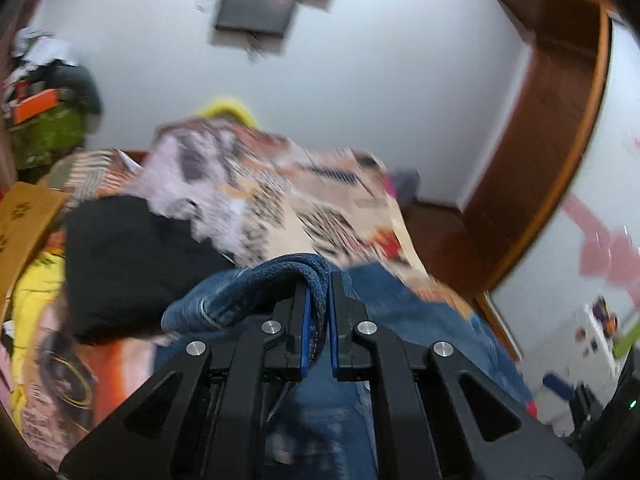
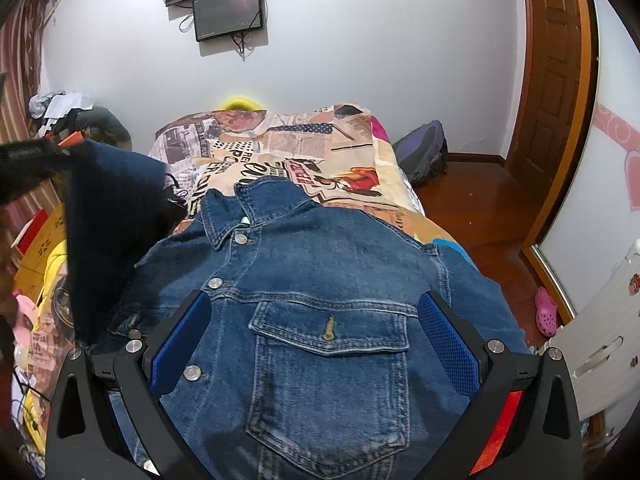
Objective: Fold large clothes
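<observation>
At the left edge of the bed, the left gripper (image 1: 318,300) has its two black fingers with blue pads pressed together on a thick fold of the blue denim jacket (image 2: 320,280). In the right wrist view that lifted part stands up as a dark raised flap beside the jacket's left shoulder, so it is probably a sleeve or side panel being carried inward. The left view is blurred, and I cannot tell exactly which part of the garment is pinched.

The rest of the jacket lies front-up on the newspaper-print bedspread (image 2: 340,140). Its collar points toward the far end of the bed, its metal buttons run down the middle and its chest pocket faces up. A black garment (image 1: 132,264) is heaped near the left edge, just beside the lifted denim.

Further right, the right gripper (image 2: 316,344) hangs over the chest pocket with its jaws spread wide and nothing between them.

To do this fold well, the left gripper should carry the flap across toward the button line and lay it flat, keeping the fold edge parallel to the buttons. The open right gripper could press down on the body near the pocket so the jacket does not slide on the bedspread. Denim is stiff and heavy, so a low, slow carry should keep the flap from dropping crooked or catching the black garment.
</observation>
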A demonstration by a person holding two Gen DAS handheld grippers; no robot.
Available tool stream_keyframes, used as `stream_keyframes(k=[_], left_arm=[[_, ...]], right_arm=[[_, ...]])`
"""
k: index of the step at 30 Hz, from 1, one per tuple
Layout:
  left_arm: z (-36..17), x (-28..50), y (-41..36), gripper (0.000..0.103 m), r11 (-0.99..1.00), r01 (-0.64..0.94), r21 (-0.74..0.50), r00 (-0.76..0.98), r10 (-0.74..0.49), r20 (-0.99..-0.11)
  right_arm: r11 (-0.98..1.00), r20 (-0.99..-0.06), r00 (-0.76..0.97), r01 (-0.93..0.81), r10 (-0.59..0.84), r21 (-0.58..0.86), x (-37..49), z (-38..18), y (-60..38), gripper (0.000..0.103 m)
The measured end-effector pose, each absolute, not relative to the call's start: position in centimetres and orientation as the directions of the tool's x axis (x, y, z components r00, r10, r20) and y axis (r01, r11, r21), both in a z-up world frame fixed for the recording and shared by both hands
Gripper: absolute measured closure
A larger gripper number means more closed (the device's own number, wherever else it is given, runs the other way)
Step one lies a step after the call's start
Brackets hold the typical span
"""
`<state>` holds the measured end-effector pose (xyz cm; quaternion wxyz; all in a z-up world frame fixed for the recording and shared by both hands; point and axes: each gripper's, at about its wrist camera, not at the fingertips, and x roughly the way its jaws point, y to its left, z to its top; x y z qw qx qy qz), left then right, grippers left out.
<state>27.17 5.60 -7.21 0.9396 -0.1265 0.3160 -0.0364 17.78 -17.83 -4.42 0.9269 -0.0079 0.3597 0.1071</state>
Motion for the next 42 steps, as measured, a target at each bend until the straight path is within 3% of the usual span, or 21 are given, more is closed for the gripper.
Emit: stream_keyframes(k=[7,13,16,18,19,21,29,34,42], left_arm=[[-13.8,27.6,-2.4,0.097,0.965,0.108,-0.239,0.624,-0.253,-0.739],[-17.7,26.1,-5.7,0.097,0.965,0.175,-0.196,0.52,-0.26,-0.813],[-19.1,25.6,-6.3,0.087,0.963,0.197,-0.184,0.472,-0.258,-0.843],[-19.2,25.1,-6.3,0.08,0.962,0.214,-0.168,0.471,-0.252,-0.846],[-19.2,24.9,-6.3,0.064,0.962,0.223,-0.157,0.468,-0.247,-0.848],[-19.0,24.1,-6.1,0.048,0.963,0.235,-0.134,0.474,-0.234,-0.849],[-16.0,21.4,-1.7,0.047,0.981,0.183,-0.062,0.575,-0.159,-0.803],[-13.7,20.6,3.2,0.04,0.997,0.068,-0.039,0.654,-0.074,-0.753],[-14.2,20.5,10.2,0.04,0.996,-0.091,-0.005,0.662,0.057,-0.747]], right_arm=[[0.979,-0.683,0.708,-0.196,0.18,0.055,17.5,-5.1,-18.9,0.0],[0.981,-0.699,0.695,-0.187,0.168,0.051,17.3,-5.6,-19.7,0.0],[0.982,-0.704,0.692,-0.186,0.16,0.04,17.1,-5.7,-19.8,0.0],[0.982,-0.706,0.69,-0.186,0.157,0.036,17.0,-5.7,-19.8,0.0],[0.982,-0.707,0.69,-0.188,0.156,0.034,17.0,-5.7,-19.8,0.0],[0.981,-0.706,0.691,-0.193,0.157,0.029,16.9,-5.5,-19.7,0.0],[0.969,-0.688,0.7,-0.248,0.191,0.017,17.3,-4.3,-17.2,0.0],[0.939,-0.679,0.696,-0.344,0.234,-0.029,18.2,-3.7,-13.5,0.0],[0.847,-0.73,0.606,-0.526,0.316,-0.07,20.9,-5.6,-6.6,0.002]])
